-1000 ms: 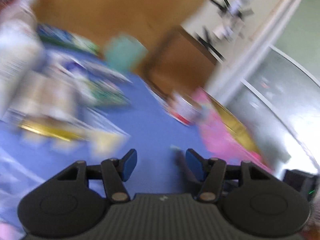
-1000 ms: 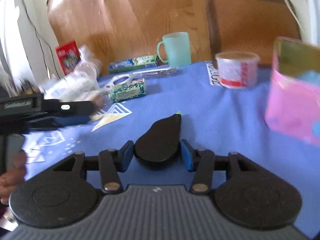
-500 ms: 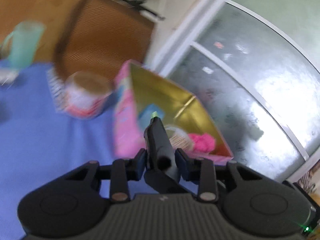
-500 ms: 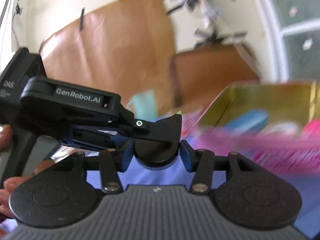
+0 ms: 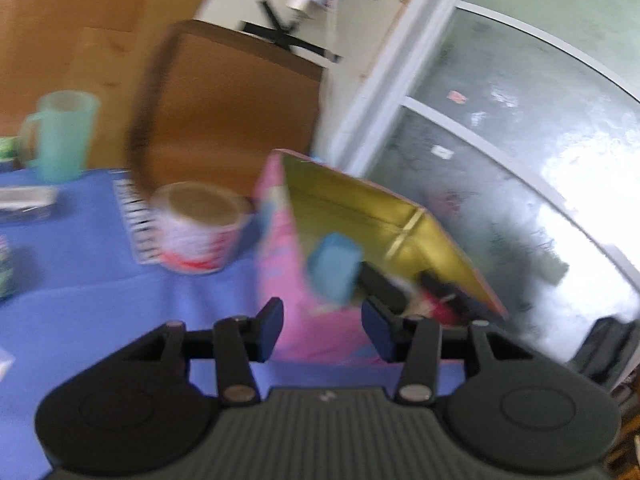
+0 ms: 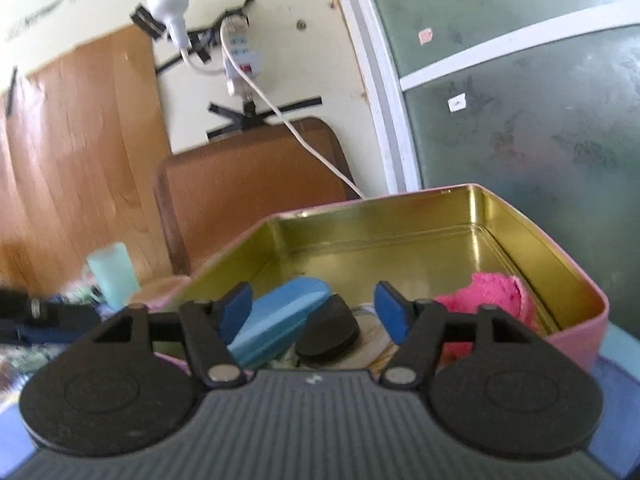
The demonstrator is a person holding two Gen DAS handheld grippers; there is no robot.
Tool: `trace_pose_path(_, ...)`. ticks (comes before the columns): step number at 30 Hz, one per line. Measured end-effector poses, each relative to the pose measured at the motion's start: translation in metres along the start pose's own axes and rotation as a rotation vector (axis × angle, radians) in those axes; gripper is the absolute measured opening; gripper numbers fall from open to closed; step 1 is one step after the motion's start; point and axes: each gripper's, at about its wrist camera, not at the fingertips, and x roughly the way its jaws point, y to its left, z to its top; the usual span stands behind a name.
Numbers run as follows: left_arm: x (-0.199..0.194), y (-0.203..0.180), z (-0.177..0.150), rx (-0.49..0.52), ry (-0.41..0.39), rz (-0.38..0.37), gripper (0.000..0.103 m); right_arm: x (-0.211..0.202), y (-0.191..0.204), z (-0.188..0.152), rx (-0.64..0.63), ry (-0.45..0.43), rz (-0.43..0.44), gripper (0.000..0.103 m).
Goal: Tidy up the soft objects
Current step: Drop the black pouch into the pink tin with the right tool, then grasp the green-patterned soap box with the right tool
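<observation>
A pink tin (image 6: pixel 400 200) with a gold inside stands on the blue tablecloth (image 5: pixel 100 300). In it lie a blue sponge (image 6: pixel 280 320), a pink cloth (image 6: pixel 492 296) and a black oval pad (image 6: pixel 328 332). My right gripper (image 6: pixel 313 314) hovers over the tin's near edge. Its jaws are opening, and the black pad lies below them with gaps on both sides. My left gripper (image 5: pixel 324 330) is in front of the tin (image 5: pixel 280 280); its jaws are opening with nothing between them. The left wrist view is blurred and shows the sponge (image 5: pixel 334 268) and a dark shape (image 5: pixel 380 284) in the tin.
A roll of printed tape (image 5: pixel 196 228) and a teal mug (image 5: pixel 62 132) stand on the cloth left of the tin. A brown chair back (image 6: pixel 248 184) rises behind the table. A window (image 6: pixel 520 100) is at the right, with a cable down the wall.
Half a second ago both grippers gripped the black pad. Now it lies in the tin, free of both. The right gripper has moved over the tin and both pairs of jaws stand wider.
</observation>
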Motion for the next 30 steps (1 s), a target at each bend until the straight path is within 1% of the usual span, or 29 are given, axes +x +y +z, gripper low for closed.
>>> trace_pose_path(1,-0.01,0.011,-0.006,-0.006,-0.006,0.02,0.045,-0.006,0.001,-0.001,0.005,-0.008,0.018,0.054)
trace_pose_path(3,-0.036,0.037,-0.021,-0.027,-0.023,0.069,0.045,-0.017,0.013,-0.002,0.002,-0.014,0.076,0.049)
trace_pose_path(6,-0.082,0.08,-0.044,-0.073,-0.064,0.164,0.045,-0.016,0.043,-0.002,-0.038,0.024,0.195,0.049)
trace_pose_path(7,-0.094,0.092,-0.049,-0.091,-0.079,0.2,0.045,-0.015,0.056,-0.003,-0.054,0.047,0.238,0.049)
trace_pose_path(9,-0.122,0.119,-0.057,-0.135,-0.122,0.278,0.045,-0.006,0.088,-0.01,-0.094,0.123,0.338,0.05)
trace_pose_path(12,-0.153,0.155,-0.063,-0.178,-0.187,0.416,0.047,0.014,0.136,-0.024,-0.122,0.231,0.437,0.05)
trace_pose_path(13,-0.16,0.166,-0.064,-0.199,-0.201,0.441,0.047,0.023,0.152,-0.028,-0.123,0.27,0.459,0.05)
trace_pose_path(14,-0.164,0.174,-0.065,-0.224,-0.213,0.445,0.047,0.032,0.166,-0.032,-0.126,0.301,0.475,0.051)
trace_pose_path(15,-0.168,0.181,-0.067,-0.253,-0.227,0.427,0.047,0.043,0.183,-0.037,-0.137,0.327,0.489,0.06)
trace_pose_path(16,-0.169,0.185,-0.069,-0.272,-0.237,0.401,0.047,0.051,0.198,-0.041,-0.154,0.344,0.495,0.076)
trace_pose_path(17,-0.169,0.186,-0.069,-0.274,-0.245,0.391,0.047,0.061,0.214,-0.045,-0.177,0.361,0.493,0.084)
trace_pose_path(18,-0.172,0.186,-0.069,-0.269,-0.262,0.388,0.048,0.072,0.233,-0.05,-0.206,0.384,0.497,0.088)
trace_pose_path(19,-0.174,0.185,-0.071,-0.263,-0.278,0.384,0.05,0.082,0.249,-0.054,-0.241,0.401,0.507,0.088)
trace_pose_path(23,-0.178,0.183,-0.074,-0.253,-0.309,0.348,0.05,0.113,0.302,-0.073,-0.395,0.446,0.513,0.092)
trace_pose_path(24,-0.177,0.181,-0.074,-0.256,-0.313,0.345,0.05,0.12,0.312,-0.077,-0.432,0.461,0.513,0.089)
trace_pose_path(25,-0.177,0.181,-0.074,-0.259,-0.313,0.34,0.05,0.128,0.316,-0.081,-0.458,0.482,0.501,0.082)
trace_pose_path(26,-0.177,0.181,-0.074,-0.261,-0.314,0.336,0.05,0.133,0.316,-0.085,-0.465,0.515,0.493,0.076)
trace_pose_path(27,-0.177,0.182,-0.075,-0.262,-0.318,0.334,0.05,0.132,0.312,-0.083,-0.445,0.506,0.511,0.076)
trace_pose_path(28,-0.177,0.182,-0.076,-0.26,-0.322,0.33,0.05,0.131,0.306,-0.08,-0.415,0.518,0.516,0.076)
trace_pose_path(30,-0.176,0.181,-0.075,-0.252,-0.321,0.33,0.05,0.118,0.287,-0.074,-0.371,0.522,0.531,0.076)
